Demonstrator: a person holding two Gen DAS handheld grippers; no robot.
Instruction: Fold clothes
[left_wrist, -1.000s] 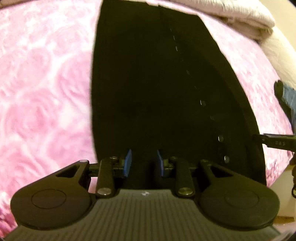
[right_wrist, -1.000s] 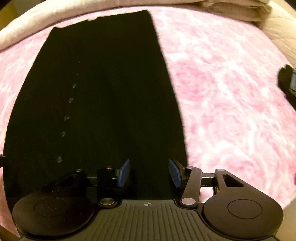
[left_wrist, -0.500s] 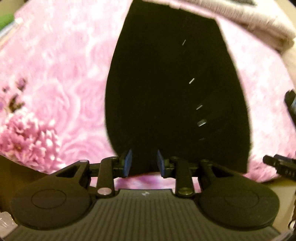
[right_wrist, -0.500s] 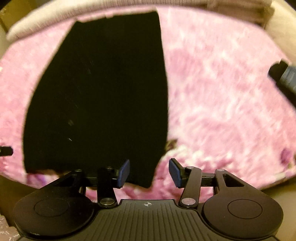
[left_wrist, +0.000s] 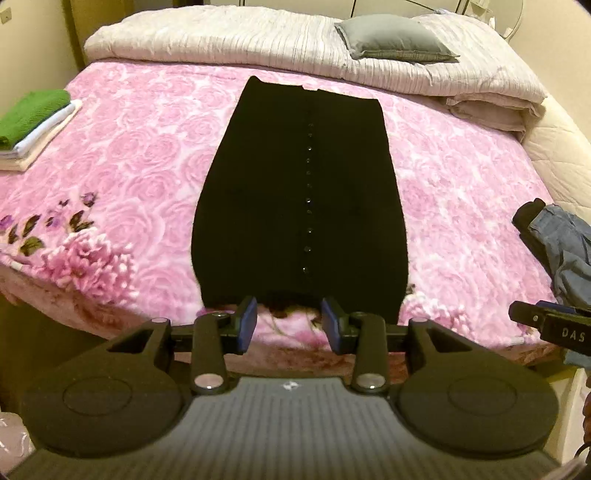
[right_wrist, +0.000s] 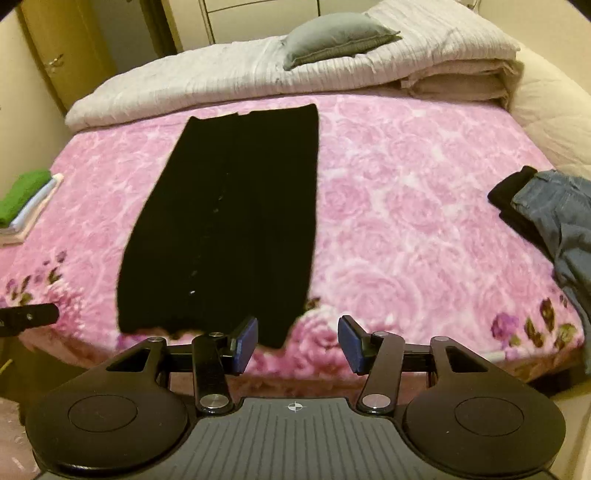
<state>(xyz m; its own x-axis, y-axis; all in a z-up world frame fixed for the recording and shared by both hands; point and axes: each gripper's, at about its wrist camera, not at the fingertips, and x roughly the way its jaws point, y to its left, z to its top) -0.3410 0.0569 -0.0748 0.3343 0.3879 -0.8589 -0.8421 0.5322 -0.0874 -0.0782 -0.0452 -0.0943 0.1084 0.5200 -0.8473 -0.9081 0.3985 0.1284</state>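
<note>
Black and buttoned down its middle, the garment (left_wrist: 299, 206) is laid flat and lengthwise on the pink rose-patterned blanket (left_wrist: 461, 206) of the bed, its hem at the near edge. The left gripper (left_wrist: 289, 325) and right gripper (right_wrist: 297, 345) are held short of that hem, jaws spread, nothing gripped. Folded clothes (left_wrist: 29, 125) are stacked at the left edge.

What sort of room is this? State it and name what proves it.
Most likely a home bedroom. A bed fills the view, covered with a pink rose-patterned blanket, with a folded cream quilt and a grey pillow at its head. A wooden wardrobe door stands behind.
</note>
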